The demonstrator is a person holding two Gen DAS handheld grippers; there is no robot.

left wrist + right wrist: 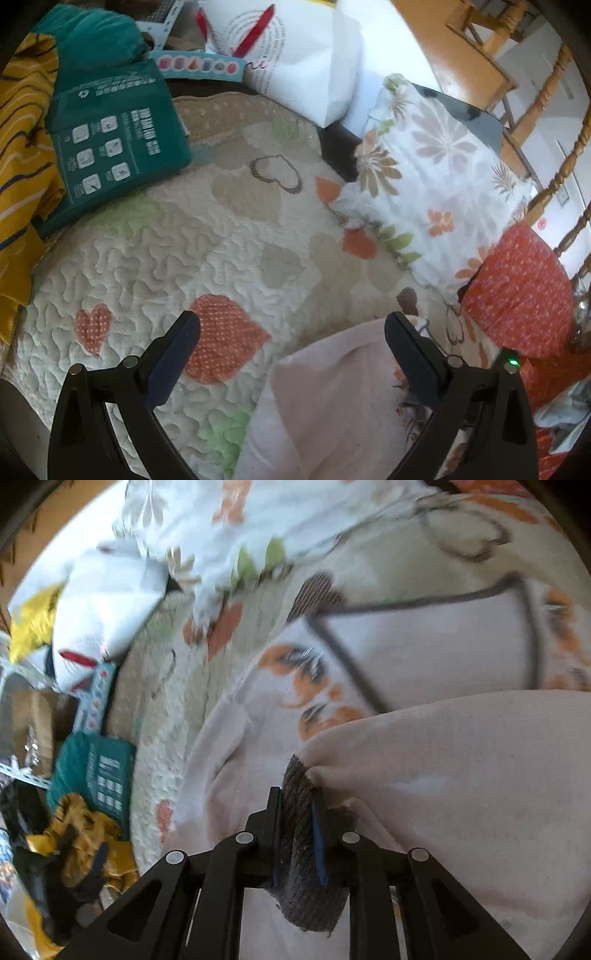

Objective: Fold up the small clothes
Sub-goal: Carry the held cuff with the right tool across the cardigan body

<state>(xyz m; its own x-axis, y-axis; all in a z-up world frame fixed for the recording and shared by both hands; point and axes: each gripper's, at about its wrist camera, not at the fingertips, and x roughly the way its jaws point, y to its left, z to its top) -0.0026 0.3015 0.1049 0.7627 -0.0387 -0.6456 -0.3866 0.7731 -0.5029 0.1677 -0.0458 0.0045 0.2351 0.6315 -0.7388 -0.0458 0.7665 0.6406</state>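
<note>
**Pink garment pinched by its dark cuff on the quilted bed**

While the left claw [291, 332] hangs with its jaws spread wide and nothing between them, the right claw [297, 805] is clenched on the grey ribbed cuff [308, 878] of a pale pink garment [461, 782]. This garment lies on the quilted bedspread [155, 258], which is cream with orange and beige hearts; in the left wrist view only a near part of the pink cloth shows, and the frame cuts it off at the bottom.

At the far left a teal package [110, 133] rests on the quilt beside a mustard striped cloth [22, 147]. Behind them stands a white paper bag [306, 62]; what it holds I cannot see. To the right lies a white flowered fabric [436, 177], and just beside it a red dotted fabric [517, 291].

The right wrist view is blurred, so the orange and black print on the garment is hard to read. At the far right are wooden chairs [554, 122].
</note>
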